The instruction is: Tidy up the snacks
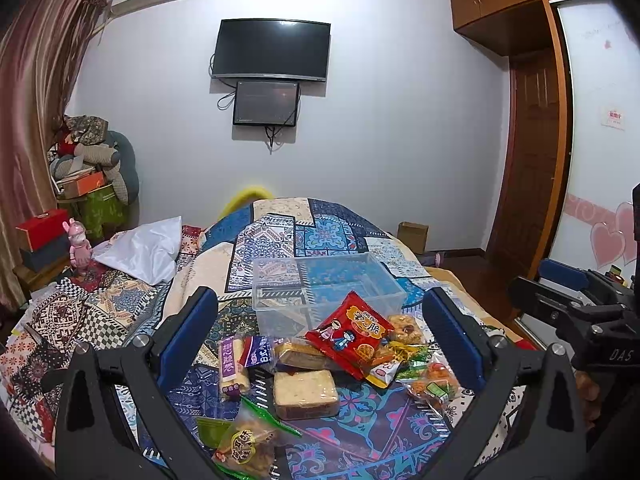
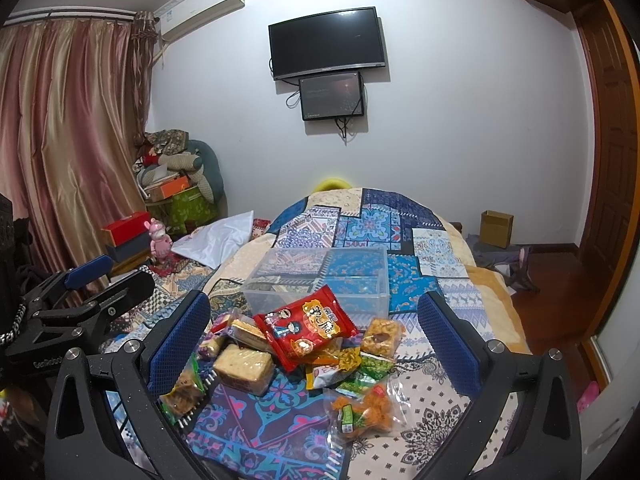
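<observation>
A pile of wrapped snacks lies on the patterned bedspread, with a red packet (image 1: 349,336) (image 2: 308,326) on top. Around it lie a pale square cake (image 1: 306,394) (image 2: 244,368), a purple roll (image 1: 233,368), a green-edged bag (image 1: 248,446) (image 2: 186,394) and an orange snack bag (image 1: 434,382) (image 2: 362,414). An empty clear plastic box (image 1: 326,286) (image 2: 320,276) stands just behind the pile. My left gripper (image 1: 326,344) is open above the pile, holding nothing. My right gripper (image 2: 312,340) is open above it too, empty. Each gripper shows at the edge of the other's view.
A white pillow (image 1: 142,250) (image 2: 216,242) lies at the bed's left. Boxes and a pink toy (image 2: 160,238) stand on a stand by the curtain. A cardboard box (image 2: 496,228) sits on the floor at the right, near the wardrobe (image 1: 532,120).
</observation>
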Demonstrator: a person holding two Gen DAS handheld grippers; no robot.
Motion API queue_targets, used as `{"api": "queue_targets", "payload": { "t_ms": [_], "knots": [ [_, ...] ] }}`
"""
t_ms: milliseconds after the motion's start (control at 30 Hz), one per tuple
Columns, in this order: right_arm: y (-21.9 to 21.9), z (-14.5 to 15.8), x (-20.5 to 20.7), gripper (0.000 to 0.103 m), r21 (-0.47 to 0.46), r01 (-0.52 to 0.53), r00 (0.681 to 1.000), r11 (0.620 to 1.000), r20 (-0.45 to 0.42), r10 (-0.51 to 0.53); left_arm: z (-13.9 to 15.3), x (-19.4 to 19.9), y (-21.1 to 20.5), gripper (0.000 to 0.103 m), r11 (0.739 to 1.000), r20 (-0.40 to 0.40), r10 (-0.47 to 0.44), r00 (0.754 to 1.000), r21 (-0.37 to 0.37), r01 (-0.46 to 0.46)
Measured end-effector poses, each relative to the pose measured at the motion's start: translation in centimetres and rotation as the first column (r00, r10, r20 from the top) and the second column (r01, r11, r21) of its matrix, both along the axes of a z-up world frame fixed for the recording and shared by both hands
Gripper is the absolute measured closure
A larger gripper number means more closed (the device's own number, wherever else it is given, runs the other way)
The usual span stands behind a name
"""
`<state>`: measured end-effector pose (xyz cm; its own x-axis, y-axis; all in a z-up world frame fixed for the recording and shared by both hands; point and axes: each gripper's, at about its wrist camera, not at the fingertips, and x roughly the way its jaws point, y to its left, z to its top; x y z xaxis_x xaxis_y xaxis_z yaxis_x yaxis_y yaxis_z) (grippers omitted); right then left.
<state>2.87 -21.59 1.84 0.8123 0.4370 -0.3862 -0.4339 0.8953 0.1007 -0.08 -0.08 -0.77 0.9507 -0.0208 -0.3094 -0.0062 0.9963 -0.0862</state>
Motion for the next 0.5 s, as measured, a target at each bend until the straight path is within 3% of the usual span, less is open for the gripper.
{"api": "queue_targets", "payload": {
  "t_ms": [500],
  "knots": [
    [-0.4,-1.1,1.0,0.000,-0.007,0.002,0.999,1.000,-0.052,-0.002,-0.4,0.3,-0.4,0.000,0.999,-0.016,-0.031,0.999,0.014,0.031]
  ]
}}
